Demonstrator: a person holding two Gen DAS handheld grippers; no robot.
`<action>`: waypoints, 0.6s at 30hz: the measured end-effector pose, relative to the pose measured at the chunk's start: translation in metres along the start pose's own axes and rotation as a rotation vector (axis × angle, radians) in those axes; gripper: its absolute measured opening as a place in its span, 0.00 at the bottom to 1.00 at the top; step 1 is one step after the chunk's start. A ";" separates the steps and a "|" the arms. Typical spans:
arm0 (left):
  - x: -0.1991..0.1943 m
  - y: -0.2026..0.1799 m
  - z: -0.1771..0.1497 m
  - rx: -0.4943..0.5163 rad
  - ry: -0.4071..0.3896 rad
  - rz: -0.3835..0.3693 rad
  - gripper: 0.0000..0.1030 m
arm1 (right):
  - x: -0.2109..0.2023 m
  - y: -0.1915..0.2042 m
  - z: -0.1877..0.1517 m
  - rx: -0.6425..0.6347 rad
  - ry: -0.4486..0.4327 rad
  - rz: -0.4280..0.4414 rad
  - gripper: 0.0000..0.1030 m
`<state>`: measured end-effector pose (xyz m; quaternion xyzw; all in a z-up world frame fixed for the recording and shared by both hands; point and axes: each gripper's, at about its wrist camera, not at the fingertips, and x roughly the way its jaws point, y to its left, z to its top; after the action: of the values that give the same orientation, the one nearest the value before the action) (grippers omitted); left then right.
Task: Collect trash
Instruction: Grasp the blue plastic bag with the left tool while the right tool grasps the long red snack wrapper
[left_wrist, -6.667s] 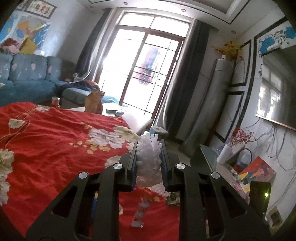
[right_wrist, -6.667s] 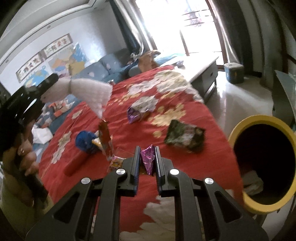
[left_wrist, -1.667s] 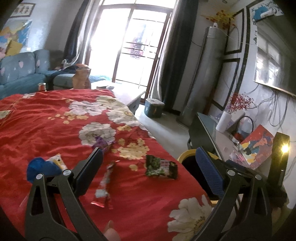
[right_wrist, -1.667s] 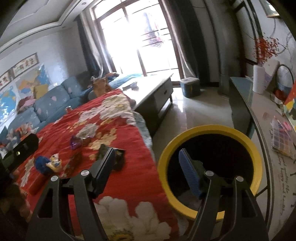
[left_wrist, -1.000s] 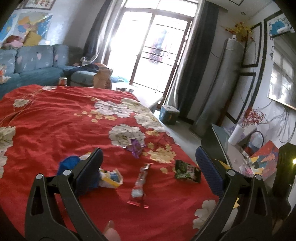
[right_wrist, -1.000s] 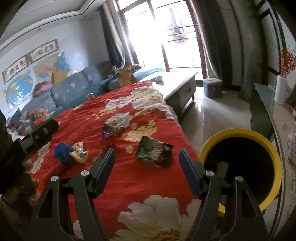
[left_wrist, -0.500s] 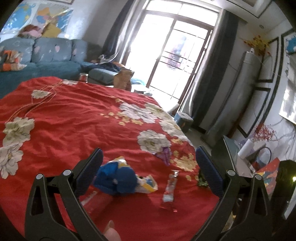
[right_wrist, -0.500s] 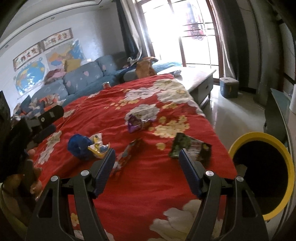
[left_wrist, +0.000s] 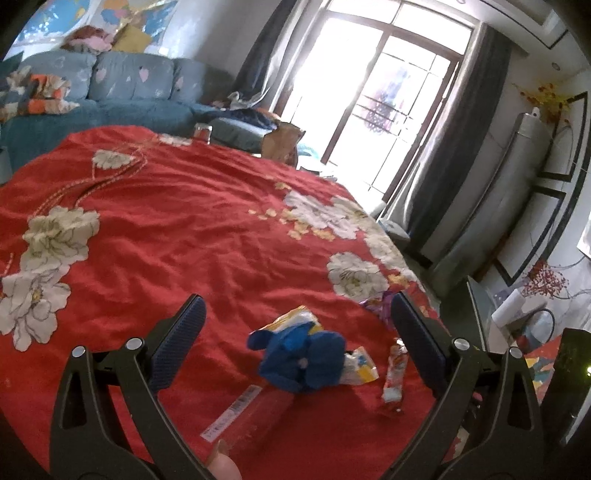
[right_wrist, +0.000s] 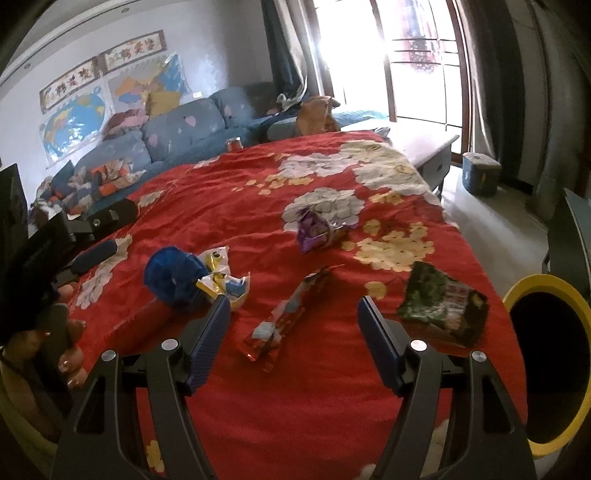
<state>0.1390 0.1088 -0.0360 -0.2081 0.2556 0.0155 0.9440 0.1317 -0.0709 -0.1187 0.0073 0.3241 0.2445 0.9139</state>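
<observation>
Trash lies on a red flowered cloth (left_wrist: 184, 229). A crumpled blue ball (left_wrist: 299, 360) (right_wrist: 173, 275) rests on a yellow-white wrapper (left_wrist: 360, 367) (right_wrist: 221, 278), with a clear red tube (left_wrist: 243, 417) in front of it. A long red snack wrapper (left_wrist: 394, 373) (right_wrist: 288, 314), a purple wrapper (right_wrist: 314, 229) and a dark green packet (right_wrist: 441, 304) lie further right. My left gripper (left_wrist: 293, 341) is open above the blue ball. My right gripper (right_wrist: 293, 334) is open over the long wrapper, holding nothing. The yellow-rimmed bin (right_wrist: 535, 288) stands at the cloth's right edge.
A blue sofa (left_wrist: 122, 92) (right_wrist: 177, 136) runs along the far side. A low white table (right_wrist: 424, 142) and a small blue box (right_wrist: 482, 173) stand near the bright glass doors. A dark stand (left_wrist: 476, 314) with bottles is at the right. A person's hand (right_wrist: 62, 332) holds the left gripper.
Both views have swung left, away from the bin and over the cloth. The blue ball and the wrappers now sit closer, between the open fingers. Both grippers stayed open.
</observation>
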 end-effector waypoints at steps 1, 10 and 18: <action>0.002 0.003 -0.001 0.000 0.010 -0.001 0.89 | 0.003 0.001 0.000 -0.003 0.007 0.003 0.67; 0.023 0.011 -0.011 -0.011 0.093 -0.046 0.80 | 0.039 0.006 -0.004 0.013 0.093 0.028 0.65; 0.038 0.004 -0.018 0.006 0.151 -0.087 0.64 | 0.055 0.001 -0.013 0.051 0.135 0.056 0.46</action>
<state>0.1632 0.1024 -0.0699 -0.2166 0.3169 -0.0422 0.9224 0.1601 -0.0468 -0.1612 0.0231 0.3910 0.2615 0.8822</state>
